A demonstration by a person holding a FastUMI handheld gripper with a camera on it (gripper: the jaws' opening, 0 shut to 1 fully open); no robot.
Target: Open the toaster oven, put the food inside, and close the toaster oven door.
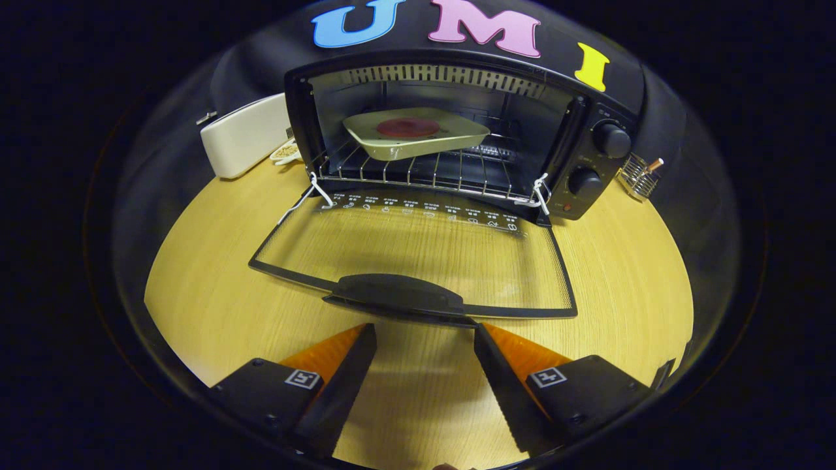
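Observation:
The black toaster oven (588,130) stands at the far side of the wooden table with its glass door (418,254) folded down flat toward me. Inside, a pale green tray (450,140) carrying a round reddish piece of food (408,127) rests on the wire rack (424,173). The door's black handle (395,294) lies just ahead of my gripper (424,339). My gripper is open, its fingers spread wide over the table with nothing between them, not touching the handle.
A white oblong case (245,134) lies left of the oven, with a small dish (286,153) beside it. A wire holder (639,176) stands right of the oven. Two knobs (610,140) sit on the oven's right panel. Bare table (196,294) flanks the door.

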